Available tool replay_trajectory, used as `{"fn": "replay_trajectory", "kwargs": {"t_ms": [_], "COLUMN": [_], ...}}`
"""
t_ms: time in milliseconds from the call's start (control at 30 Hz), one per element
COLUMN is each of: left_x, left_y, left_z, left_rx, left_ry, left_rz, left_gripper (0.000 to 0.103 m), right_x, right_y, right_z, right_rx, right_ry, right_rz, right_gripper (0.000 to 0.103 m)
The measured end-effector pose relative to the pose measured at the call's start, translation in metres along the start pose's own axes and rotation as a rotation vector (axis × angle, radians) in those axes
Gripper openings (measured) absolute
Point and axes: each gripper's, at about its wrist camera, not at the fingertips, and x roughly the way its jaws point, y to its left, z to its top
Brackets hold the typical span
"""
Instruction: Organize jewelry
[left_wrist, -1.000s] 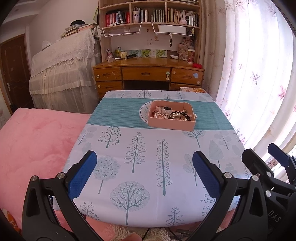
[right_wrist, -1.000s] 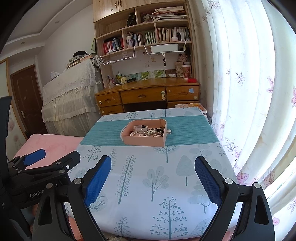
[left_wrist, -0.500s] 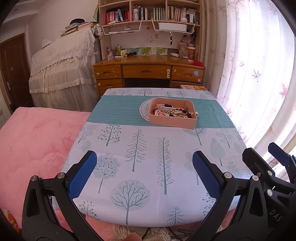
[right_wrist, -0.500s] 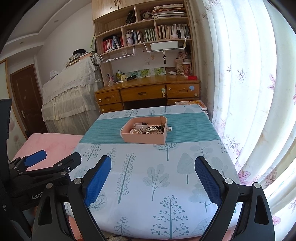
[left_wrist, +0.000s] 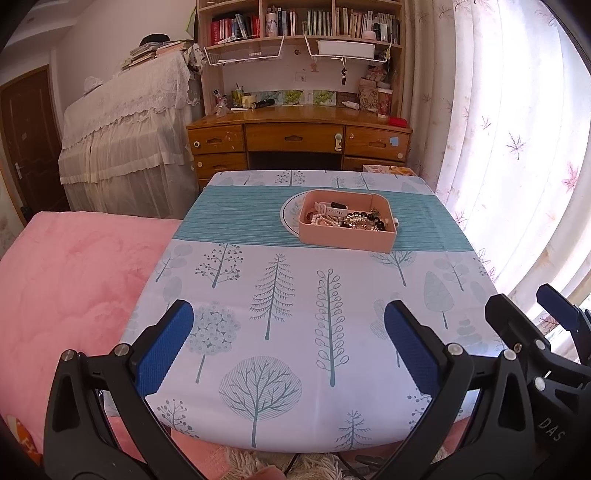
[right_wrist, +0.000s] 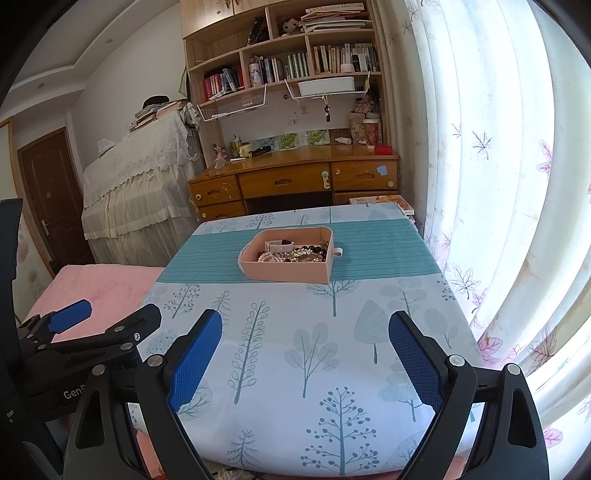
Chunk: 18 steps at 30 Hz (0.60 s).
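A pink tray holds the jewelry: a heap of pearl strands, dark beads, gilt chains and a white watch band, all tangled together inside its walls. In the left wrist view the tray sits just right of centre in the upper middle of the frame; in the right wrist view it lies near the centre, its jewelry showing above the near wall. A round white plate lies partly under the tray's left end, and a small white tab sticks out at the tray's right side.

The tray rests on the teal striped band of a tree-printed cloth that covers the desk. A pink blanket fills the left of the frame beside the desk, and pale leaf-patterned curtains fill the right.

The left gripper hangs over the desk's near edge at the bottom of its frame, blue-padded fingers spread wide with nothing between them, well apart from the tray. The right gripper is likewise low in its frame, fingers parted and empty above the cloth. Each gripper shows in the other's view: the right one at lower right, the left one at lower left.

Beyond stand a wooden writing table with drawers, bookshelves and a lace-draped piece of furniture.
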Motion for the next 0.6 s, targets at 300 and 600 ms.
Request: {"fn": "replay_trajectory", "kwargs": {"t_ms": [300,600], "left_x": [0.0025,0.0054], "left_y": [0.0012,0.0028], "left_z": [0.0005,-0.0012], "left_rx": [0.001,0.003], "left_ry": [0.003,0.010], "left_rz": [0.001,0.004], "left_gripper": [0.103,0.102], "right_x": [0.0023,0.0062], "right_y": [0.0015,0.0043], "right_z": [-0.0020,-0.0049], "right_rx": [0.001,0.003], "right_ry": [0.005,0.010], "right_rz": [0.000,0.000], "right_gripper": [0.093,0.093]}}
